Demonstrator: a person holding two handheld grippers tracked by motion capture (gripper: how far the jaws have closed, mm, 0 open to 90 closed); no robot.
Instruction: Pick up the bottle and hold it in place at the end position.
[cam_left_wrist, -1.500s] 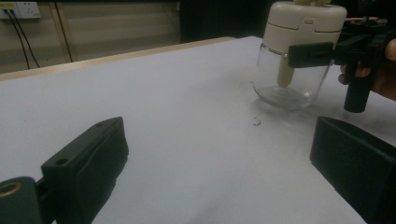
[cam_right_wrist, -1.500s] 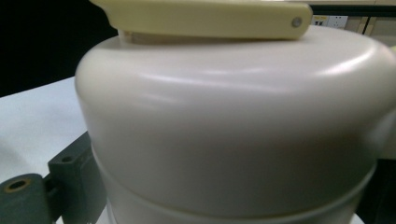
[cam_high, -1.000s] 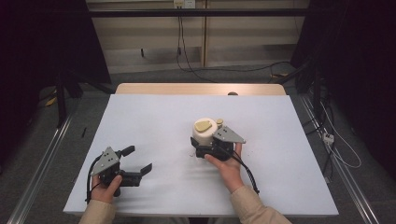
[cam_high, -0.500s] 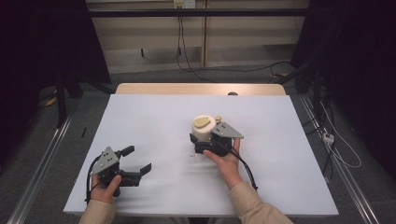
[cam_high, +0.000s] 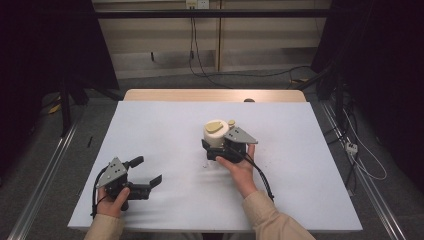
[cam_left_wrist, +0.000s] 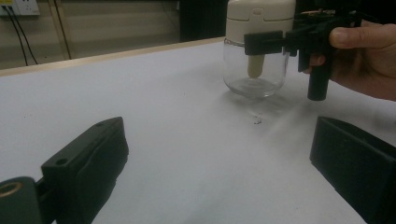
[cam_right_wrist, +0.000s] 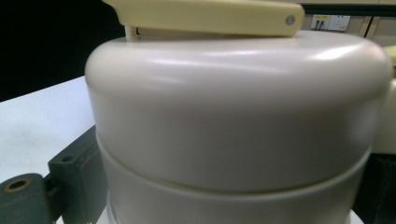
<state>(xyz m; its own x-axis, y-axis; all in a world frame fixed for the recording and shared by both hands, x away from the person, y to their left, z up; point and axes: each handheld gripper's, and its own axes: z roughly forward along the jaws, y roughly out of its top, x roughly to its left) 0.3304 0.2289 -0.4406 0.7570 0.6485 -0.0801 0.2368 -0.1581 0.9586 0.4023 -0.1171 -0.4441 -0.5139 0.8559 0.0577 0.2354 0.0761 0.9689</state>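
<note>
Jar held by the right gripper mid-bench.

Jar: clear glass body with a cream lid and a paler flap on top, standing upright on the white bench a little right of centre. The right gripper's fingers sit closed against the jar just under the lid, one on either side; the right hand grips the handle behind it. The left gripper lies near the bench's front left corner, well apart from the jar, in the left hand; its fingers stand wide apart with nothing between them, and they point toward the jar.
</note>
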